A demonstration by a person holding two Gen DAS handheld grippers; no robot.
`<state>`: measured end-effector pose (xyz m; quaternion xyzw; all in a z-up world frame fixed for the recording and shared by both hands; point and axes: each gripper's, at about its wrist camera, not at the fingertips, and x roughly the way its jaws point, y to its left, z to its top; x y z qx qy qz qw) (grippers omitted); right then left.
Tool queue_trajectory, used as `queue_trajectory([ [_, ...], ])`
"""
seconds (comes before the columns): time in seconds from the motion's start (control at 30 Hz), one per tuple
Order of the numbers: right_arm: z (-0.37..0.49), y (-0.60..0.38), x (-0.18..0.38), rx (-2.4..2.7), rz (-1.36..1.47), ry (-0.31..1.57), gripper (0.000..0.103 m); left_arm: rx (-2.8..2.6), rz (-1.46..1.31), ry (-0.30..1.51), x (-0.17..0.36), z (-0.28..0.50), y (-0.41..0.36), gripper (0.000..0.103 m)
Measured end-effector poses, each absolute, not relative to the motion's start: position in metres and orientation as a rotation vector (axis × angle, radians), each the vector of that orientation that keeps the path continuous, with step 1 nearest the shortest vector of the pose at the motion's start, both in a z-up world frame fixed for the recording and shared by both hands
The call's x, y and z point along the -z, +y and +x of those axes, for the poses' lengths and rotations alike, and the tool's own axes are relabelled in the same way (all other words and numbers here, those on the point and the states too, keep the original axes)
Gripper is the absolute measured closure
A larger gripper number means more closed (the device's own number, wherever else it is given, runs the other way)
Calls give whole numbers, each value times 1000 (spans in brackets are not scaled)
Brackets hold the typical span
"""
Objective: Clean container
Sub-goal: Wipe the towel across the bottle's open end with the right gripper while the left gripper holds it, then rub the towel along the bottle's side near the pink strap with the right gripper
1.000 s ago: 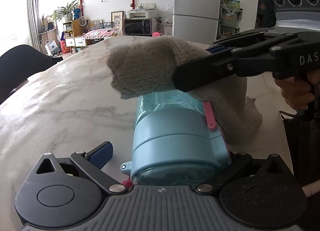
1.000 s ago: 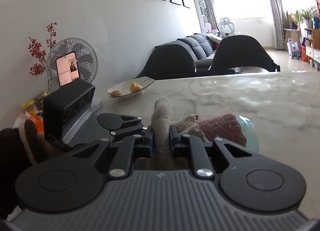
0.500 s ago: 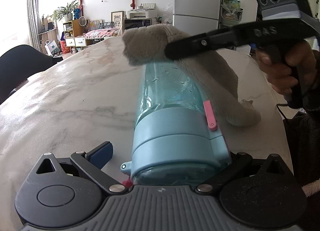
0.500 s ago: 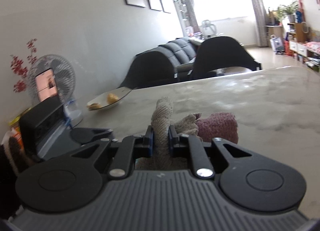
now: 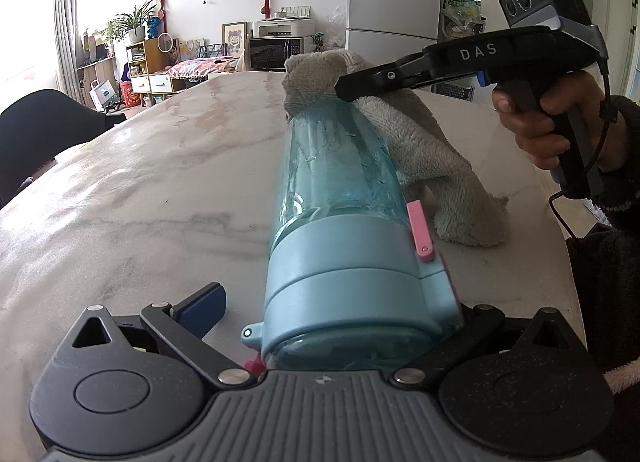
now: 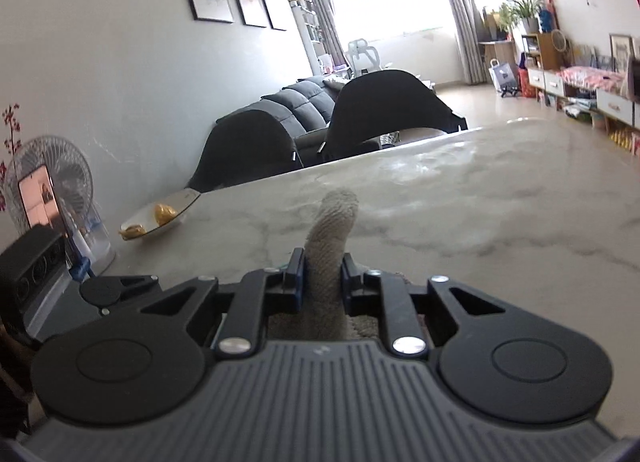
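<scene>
A see-through blue bottle (image 5: 340, 182) with a light-blue lid (image 5: 348, 274) and a pink catch lies along the marble table (image 5: 140, 202), lid end toward me. That lid end sits between the fingers of my left gripper (image 5: 328, 302). The left pad (image 5: 200, 308) stands apart from the lid and the right finger is hidden behind it. My right gripper (image 5: 344, 88) pinches a beige cloth (image 5: 432, 154) at the bottle's far end. The cloth drapes over that end and down the right side onto the table. In the right wrist view the pads of this gripper (image 6: 322, 270) squeeze a fold of the cloth (image 6: 332, 230), and the jaws are opening slightly.
A shallow dish (image 6: 160, 216) with yellow pieces sits at the table's far left edge. Beside it are a small fan (image 6: 48, 182) and a phone (image 6: 38, 202). Black chairs (image 6: 384, 110) stand beyond the table. A person's hand (image 5: 548, 122) grips the right tool.
The right gripper has carried the cloth along the bottle from near the lid to its far end, uncovering the clear body. The bottle and left gripper have stayed still.
</scene>
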<state>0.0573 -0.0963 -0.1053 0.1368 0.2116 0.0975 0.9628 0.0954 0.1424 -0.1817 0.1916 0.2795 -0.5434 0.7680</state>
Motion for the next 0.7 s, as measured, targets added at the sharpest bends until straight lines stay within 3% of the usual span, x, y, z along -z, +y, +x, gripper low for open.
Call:
queue_trajectory([
  [0.33, 49, -84, 87, -287, 271, 406, 87, 1180, 416, 607, 181, 96, 144, 0],
  [0.7, 28, -45, 81, -477, 31, 545, 87, 1180, 415, 607, 181, 96, 144, 0],
])
